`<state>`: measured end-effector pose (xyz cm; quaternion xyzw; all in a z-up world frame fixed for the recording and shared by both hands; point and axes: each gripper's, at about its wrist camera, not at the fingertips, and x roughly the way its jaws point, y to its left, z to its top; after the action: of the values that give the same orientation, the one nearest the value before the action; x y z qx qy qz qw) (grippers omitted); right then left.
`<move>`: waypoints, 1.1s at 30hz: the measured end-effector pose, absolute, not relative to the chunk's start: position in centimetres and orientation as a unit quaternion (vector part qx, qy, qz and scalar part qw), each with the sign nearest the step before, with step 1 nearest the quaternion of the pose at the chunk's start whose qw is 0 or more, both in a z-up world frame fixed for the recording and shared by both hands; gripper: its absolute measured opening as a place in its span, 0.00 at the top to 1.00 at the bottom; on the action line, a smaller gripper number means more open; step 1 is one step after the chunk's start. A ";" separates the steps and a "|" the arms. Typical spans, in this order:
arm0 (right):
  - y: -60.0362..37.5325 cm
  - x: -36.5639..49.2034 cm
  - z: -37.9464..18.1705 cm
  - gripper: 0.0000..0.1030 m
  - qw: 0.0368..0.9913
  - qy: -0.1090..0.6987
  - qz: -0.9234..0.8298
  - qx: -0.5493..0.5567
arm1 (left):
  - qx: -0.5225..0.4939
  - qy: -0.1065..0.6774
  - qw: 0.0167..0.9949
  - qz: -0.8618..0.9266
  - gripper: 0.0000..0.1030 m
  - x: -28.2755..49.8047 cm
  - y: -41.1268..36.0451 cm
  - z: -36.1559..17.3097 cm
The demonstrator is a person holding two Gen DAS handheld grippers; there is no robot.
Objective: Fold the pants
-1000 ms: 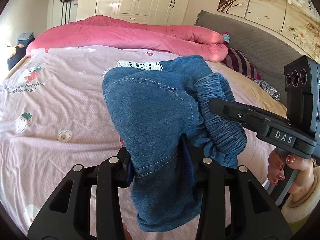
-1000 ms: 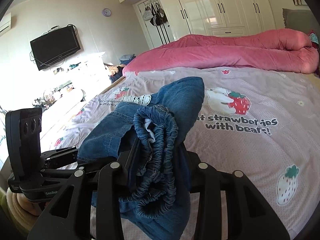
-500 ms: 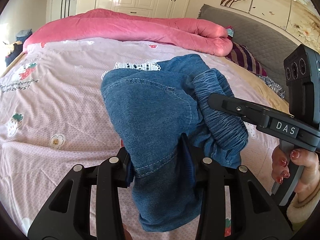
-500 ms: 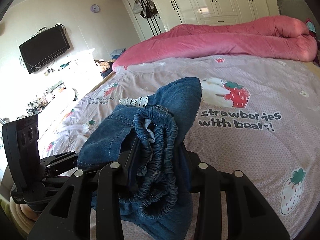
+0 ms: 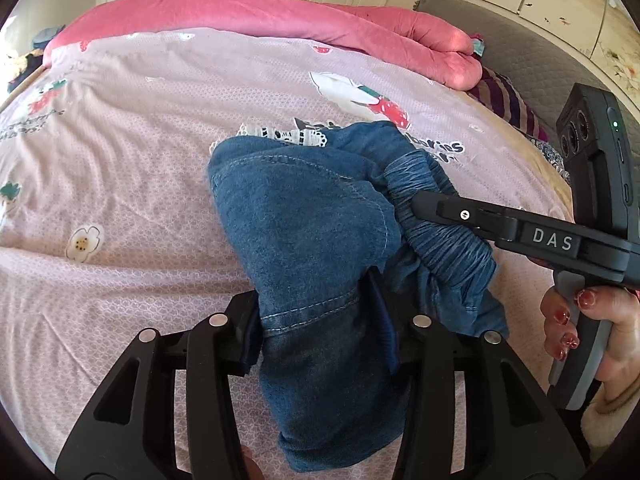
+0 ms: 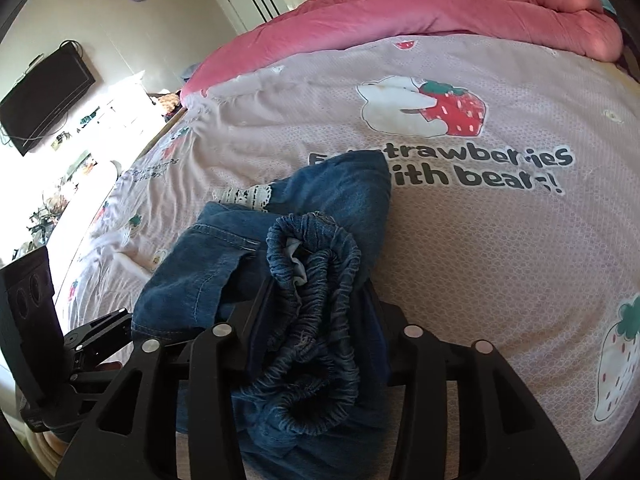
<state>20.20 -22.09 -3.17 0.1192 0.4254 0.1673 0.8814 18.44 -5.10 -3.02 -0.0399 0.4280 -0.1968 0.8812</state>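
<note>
Blue denim pants (image 5: 304, 232) lie bunched on the pink strawberry-print sheet (image 5: 140, 160), white lace trim (image 5: 280, 134) at their far edge. My left gripper (image 5: 316, 324) has a thick fold of denim filling the gap between its pads; its jaws are opening, and the cloth still touches both pads. My right gripper (image 6: 318, 320) has the gathered elastic waistband (image 6: 316, 280) between its pads, its jaws also opening. In the left wrist view the right gripper's finger (image 5: 440, 208) rests on the waistband, a hand (image 5: 592, 320) on its handle. The left gripper's body (image 6: 92, 340) shows at the lower left.
A rolled pink duvet (image 5: 280, 16) runs along the far side of the bed. A striped pillow (image 5: 508, 104) and grey headboard (image 5: 500, 40) are at the right. A wall television (image 6: 44, 96) and cluttered shelf lie beyond the bed's left edge. White wardrobes stand behind.
Both grippers have sunk toward the bed with the pants, and the bundle now rests lower on the sheet. Both pairs of jaws stand slightly wider than before.
</note>
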 end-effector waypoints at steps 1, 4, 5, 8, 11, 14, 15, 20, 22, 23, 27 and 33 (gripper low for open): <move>-22.1 20.3 -3.3 0.56 0.881 0.426 0.165 0.119 | -0.041 0.429 0.881 -0.196 0.61 18.4 -5.1 -3.1; -22.7 20.3 -3.8 0.50 0.878 0.431 0.159 0.132 | -0.044 0.431 0.880 -0.195 0.59 18.3 -4.9 -3.4; -22.8 20.4 -3.9 0.47 0.877 0.433 0.159 0.137 | -0.044 0.432 0.880 -0.195 0.57 18.3 -5.0 -3.5; -23.2 20.1 -3.8 0.41 0.879 0.428 0.159 0.137 | -0.044 0.433 0.879 -0.193 0.53 18.2 -5.0 -3.4; -23.4 19.8 -3.6 0.36 0.882 0.422 0.159 0.136 | -0.043 0.430 0.881 -0.190 0.51 17.9 -4.7 -3.5; -23.6 19.7 -3.6 0.33 0.883 0.421 0.156 0.139 | -0.044 0.430 0.882 -0.189 0.50 17.5 -4.6 -3.5; -23.6 19.7 -3.6 0.32 0.883 0.420 0.156 0.138 | -0.043 0.429 0.883 -0.188 0.49 17.5 -4.6 -3.4; -23.7 19.4 -3.3 0.29 0.888 0.412 0.154 0.136 | -0.044 0.424 0.885 -0.187 0.46 17.2 -4.4 -3.3; -23.7 19.2 -2.8 0.28 0.891 0.405 0.155 0.134 | -0.045 0.422 0.886 -0.187 0.45 17.0 -4.3 -3.2; -23.7 19.0 -2.6 0.28 0.894 0.400 0.154 0.130 | -0.045 0.421 0.886 -0.187 0.44 16.9 -4.2 -3.1; -23.7 18.7 -2.0 0.23 0.900 0.388 0.155 0.127 | -0.043 0.415 0.891 -0.181 0.42 16.4 -3.9 -2.7; -23.8 18.3 -1.3 0.17 0.901 0.378 0.164 0.137 | -0.044 0.411 0.892 -0.180 0.38 16.0 -3.8 -2.4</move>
<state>18.32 -23.78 -1.30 0.1372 0.3777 0.1645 0.9008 15.97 -3.82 -2.38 -0.0443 0.4113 -0.1802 0.8924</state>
